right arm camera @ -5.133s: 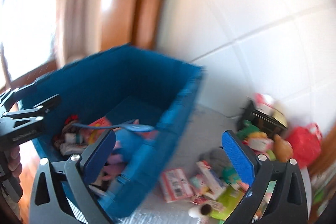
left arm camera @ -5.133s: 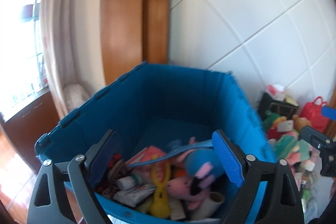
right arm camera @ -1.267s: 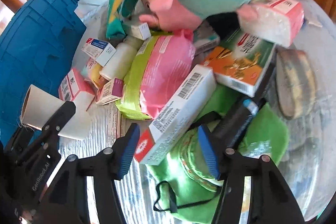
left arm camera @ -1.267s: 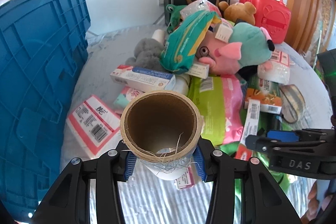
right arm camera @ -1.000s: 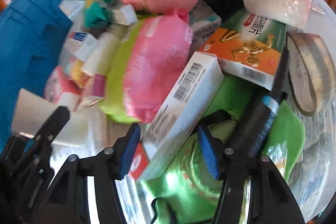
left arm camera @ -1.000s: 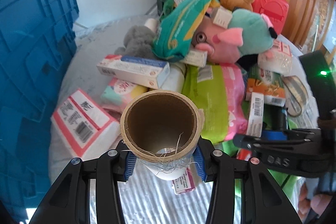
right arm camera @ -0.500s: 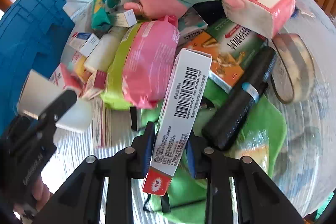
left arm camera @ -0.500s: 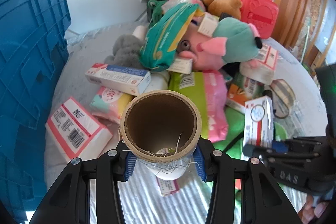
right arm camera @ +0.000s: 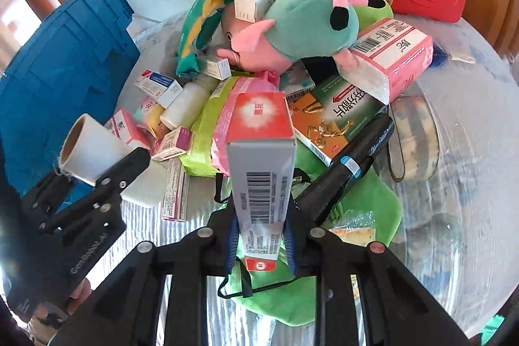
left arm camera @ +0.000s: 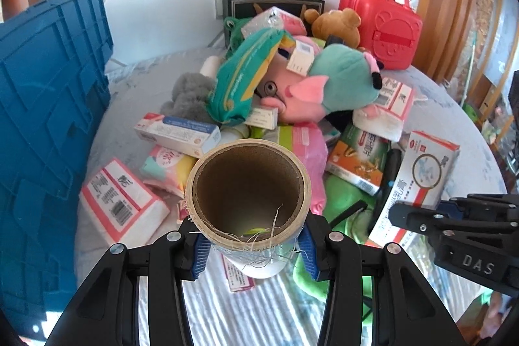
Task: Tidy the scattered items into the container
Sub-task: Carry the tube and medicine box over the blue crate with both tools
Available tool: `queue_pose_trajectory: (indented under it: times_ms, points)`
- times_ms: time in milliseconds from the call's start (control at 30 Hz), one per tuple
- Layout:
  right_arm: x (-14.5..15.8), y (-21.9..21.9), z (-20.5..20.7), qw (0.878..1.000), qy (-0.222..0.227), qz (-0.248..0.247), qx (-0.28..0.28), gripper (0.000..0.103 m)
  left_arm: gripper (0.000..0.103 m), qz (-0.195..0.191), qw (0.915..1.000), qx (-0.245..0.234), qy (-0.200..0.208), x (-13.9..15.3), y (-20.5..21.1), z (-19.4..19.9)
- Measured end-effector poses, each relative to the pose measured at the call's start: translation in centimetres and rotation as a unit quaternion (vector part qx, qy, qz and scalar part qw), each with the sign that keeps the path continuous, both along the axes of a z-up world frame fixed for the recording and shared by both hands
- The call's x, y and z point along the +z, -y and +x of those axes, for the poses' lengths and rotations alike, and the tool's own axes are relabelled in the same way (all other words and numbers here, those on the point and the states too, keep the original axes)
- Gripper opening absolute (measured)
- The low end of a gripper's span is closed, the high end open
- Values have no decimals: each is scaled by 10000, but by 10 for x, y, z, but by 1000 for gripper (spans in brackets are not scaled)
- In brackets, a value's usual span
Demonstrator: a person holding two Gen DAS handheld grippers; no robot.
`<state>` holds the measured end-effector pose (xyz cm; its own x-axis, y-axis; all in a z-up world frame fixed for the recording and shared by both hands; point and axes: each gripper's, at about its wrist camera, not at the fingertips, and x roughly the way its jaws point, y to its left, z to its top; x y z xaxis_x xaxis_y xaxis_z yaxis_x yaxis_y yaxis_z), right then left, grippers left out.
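Where it lay loose before, long box point(right arm camera: 259, 164) now clamped in just-closed right hand-held gripper point(right arm camera: 261, 244), raised off the pile point(right arm camera: 311, 60).

**Tube and box lifted, crate at frame left**

Cardboard tube point(left arm camera: 248, 200): open end toward the camera, frayed rim, centre of left view. Red-and-grey barcoded box point(right arm camera: 261, 158): upright, centre of right view, above the pile. Blue ribbed crate point(left arm camera: 45, 119): left edge.
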<state>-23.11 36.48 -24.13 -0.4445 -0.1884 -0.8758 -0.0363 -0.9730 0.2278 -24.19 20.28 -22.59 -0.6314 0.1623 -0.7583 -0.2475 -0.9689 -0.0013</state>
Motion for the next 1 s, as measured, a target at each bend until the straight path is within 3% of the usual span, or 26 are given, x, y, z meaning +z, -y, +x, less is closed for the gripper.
queue_pose_trajectory:
  times_ms: [200, 433, 767, 1000]
  points:
    - [9, -4, 3, 9997, -126, -80, 168, 23, 45, -51, 9998, 154, -81, 9, -1, 8]
    - [53, -1, 0, 9970, -622, 79, 461, 23, 45, 24, 9990, 270, -351, 38, -6, 15]
    - [130, 23, -7, 9824, -1477, 255, 1114, 23, 45, 28, 9893, 662, -1296, 115, 17, 29]
    - [190, 74, -8, 9624, -2246, 283, 1502, 23, 45, 27, 9743, 1023, -2007, 185, 79, 36]
